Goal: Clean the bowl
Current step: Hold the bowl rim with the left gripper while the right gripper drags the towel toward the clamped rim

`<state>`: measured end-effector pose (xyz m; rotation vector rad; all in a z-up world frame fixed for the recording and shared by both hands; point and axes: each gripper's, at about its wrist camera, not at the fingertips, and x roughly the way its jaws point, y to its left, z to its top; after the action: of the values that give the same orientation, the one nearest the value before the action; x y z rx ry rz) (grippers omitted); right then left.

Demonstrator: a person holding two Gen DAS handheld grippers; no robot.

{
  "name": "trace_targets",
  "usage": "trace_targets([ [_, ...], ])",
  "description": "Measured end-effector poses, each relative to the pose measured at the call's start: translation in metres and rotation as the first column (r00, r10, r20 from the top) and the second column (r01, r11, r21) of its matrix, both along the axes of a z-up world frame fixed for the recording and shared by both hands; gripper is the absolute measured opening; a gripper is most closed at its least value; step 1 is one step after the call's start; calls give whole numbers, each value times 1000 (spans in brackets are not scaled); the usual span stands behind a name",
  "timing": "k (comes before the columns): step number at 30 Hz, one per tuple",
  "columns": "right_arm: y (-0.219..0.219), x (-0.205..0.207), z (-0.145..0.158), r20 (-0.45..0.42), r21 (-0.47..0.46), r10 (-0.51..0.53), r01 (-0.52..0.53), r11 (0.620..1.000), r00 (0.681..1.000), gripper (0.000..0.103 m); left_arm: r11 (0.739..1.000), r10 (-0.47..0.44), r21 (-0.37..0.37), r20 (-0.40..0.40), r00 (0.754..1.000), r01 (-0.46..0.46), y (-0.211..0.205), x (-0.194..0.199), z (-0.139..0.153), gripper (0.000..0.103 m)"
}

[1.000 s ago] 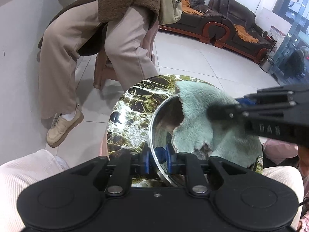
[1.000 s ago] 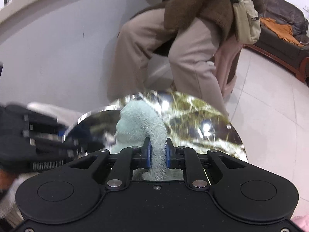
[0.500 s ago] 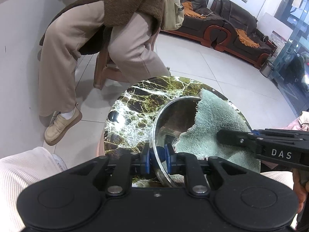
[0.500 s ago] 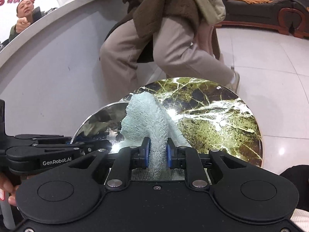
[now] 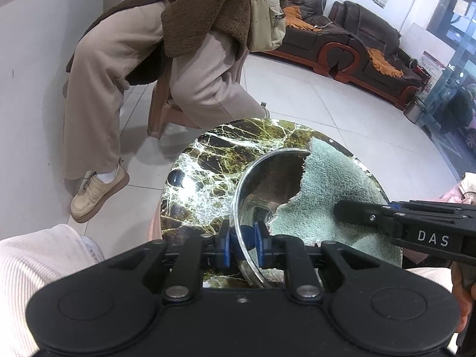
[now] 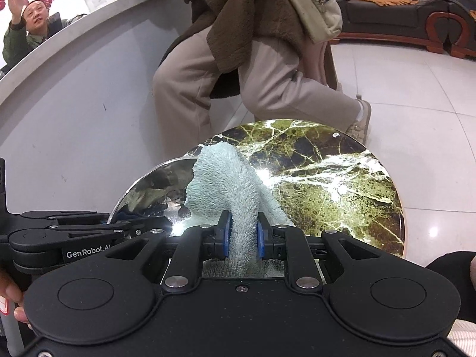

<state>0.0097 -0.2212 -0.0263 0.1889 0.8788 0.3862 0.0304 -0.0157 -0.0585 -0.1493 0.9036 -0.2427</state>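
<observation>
A shiny steel bowl [image 5: 267,184] stands on a round green marble table [image 5: 208,160]. My left gripper [image 5: 241,242] is shut on the bowl's near rim, one blue pad inside and one outside. A pale green fluffy cloth [image 5: 324,190] lies in the bowl and drapes over its far rim. In the right wrist view the same cloth [image 6: 229,178] runs up out of the bowl [image 6: 148,190], and my right gripper [image 6: 241,235] is shut on a bunched fold of it. The right gripper [image 5: 339,208] reaches in from the right in the left wrist view, its tips pressed into the cloth.
A person in beige trousers and a brown fleece coat [image 5: 166,59] sits on a stool just beyond the table, by a white counter wall [image 6: 74,95]. Brown sofas [image 5: 351,41] line the far wall. White tiled floor surrounds the table. My own knee [image 5: 32,267] shows at the lower left.
The right gripper has sunk lower into the bowl with the cloth and rolled, so the cloth now lies more to the right. The left gripper kept its hold on the rim.
</observation>
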Motion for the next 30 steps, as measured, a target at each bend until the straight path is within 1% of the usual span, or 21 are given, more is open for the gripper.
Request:
trace_targets([
  [3, 1, 4, -1, 1, -17, 20, -20, 1000, 1000, 16, 1000, 17, -17, -10, 1000, -17, 0, 0, 0, 15],
  [9, 8, 15, 0, 1, -63, 60, -60, 996, 998, 16, 995, 56, -85, -50, 997, -61, 6, 4, -3, 15],
  [17, 14, 35, 1, 5, -118, 112, -110, 987, 994, 17, 986, 88, -137, -82, 993, -98, 8, 12, -6, 15],
  [25, 19, 46, 1, 14, -156, 172, -168, 973, 985, 17, 988, 75, -129, -82, 994, -85, 3, 11, -1, 15],
  [30, 15, 43, -1, 15, -162, 179, -175, 971, 984, 17, 995, 43, -88, -40, 998, -46, -2, 13, 10, 15],
])
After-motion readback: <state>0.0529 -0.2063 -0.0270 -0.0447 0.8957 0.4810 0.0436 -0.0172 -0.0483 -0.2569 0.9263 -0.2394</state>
